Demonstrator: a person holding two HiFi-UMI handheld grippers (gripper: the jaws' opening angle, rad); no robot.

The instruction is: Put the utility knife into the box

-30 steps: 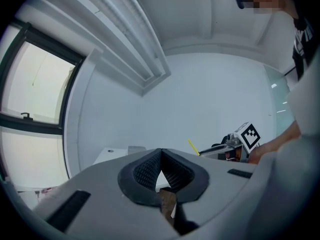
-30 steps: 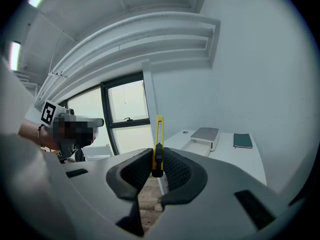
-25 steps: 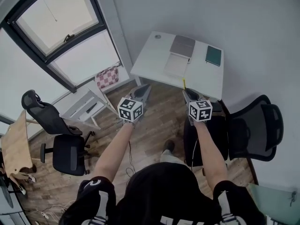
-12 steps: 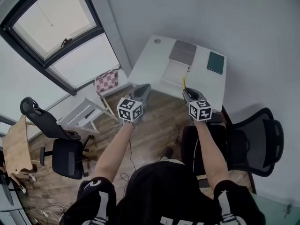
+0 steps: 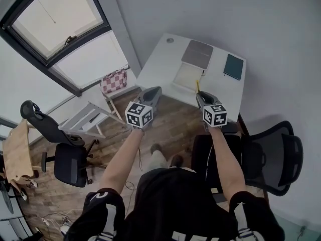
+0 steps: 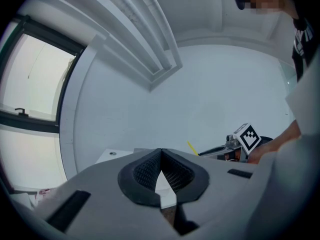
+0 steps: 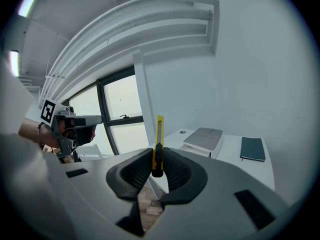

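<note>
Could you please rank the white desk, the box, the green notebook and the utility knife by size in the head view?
1. white desk
2. box
3. green notebook
4. utility knife, only its yellow tip visible

You have the utility knife (image 7: 159,134), slim and yellow with a black slider, standing upright and clamped between the pads of the right tongs (image 7: 158,156). The box (image 5: 187,76), white with its grey lid open, rests on the white worktop (image 5: 160,64).

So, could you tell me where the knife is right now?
The knife is clamped upright in the right gripper, in the air short of the white desk.
</note>
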